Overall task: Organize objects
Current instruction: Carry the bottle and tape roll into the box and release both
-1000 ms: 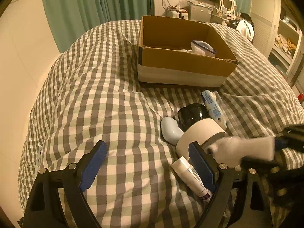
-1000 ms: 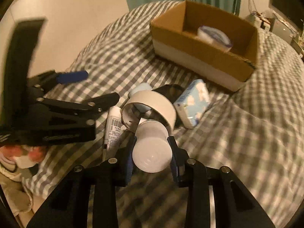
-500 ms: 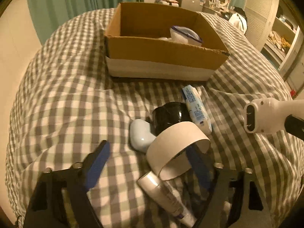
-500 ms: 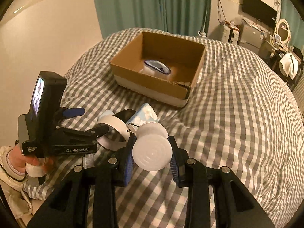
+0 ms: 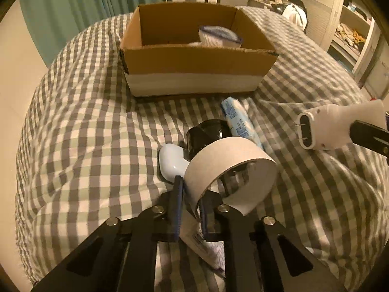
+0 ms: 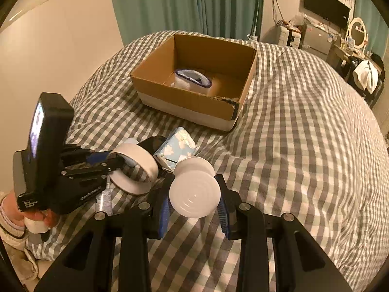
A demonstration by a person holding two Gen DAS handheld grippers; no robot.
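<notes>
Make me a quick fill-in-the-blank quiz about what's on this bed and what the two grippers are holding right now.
1. The left gripper is shut on the wall of the ____ roll.
2. The right gripper holds a white bottle whose colour is ____.
3. The cardboard box rests on a ____-patterned bedspread.
4. The black jar lies ____ the box.

Missing words: tape; white; checked; outside

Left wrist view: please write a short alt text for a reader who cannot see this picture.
The left gripper pinches the wall of a white tape roll on a checked bedspread. Beside the roll lie a black jar and a blue tissue pack; a cardboard box stands behind.
</notes>
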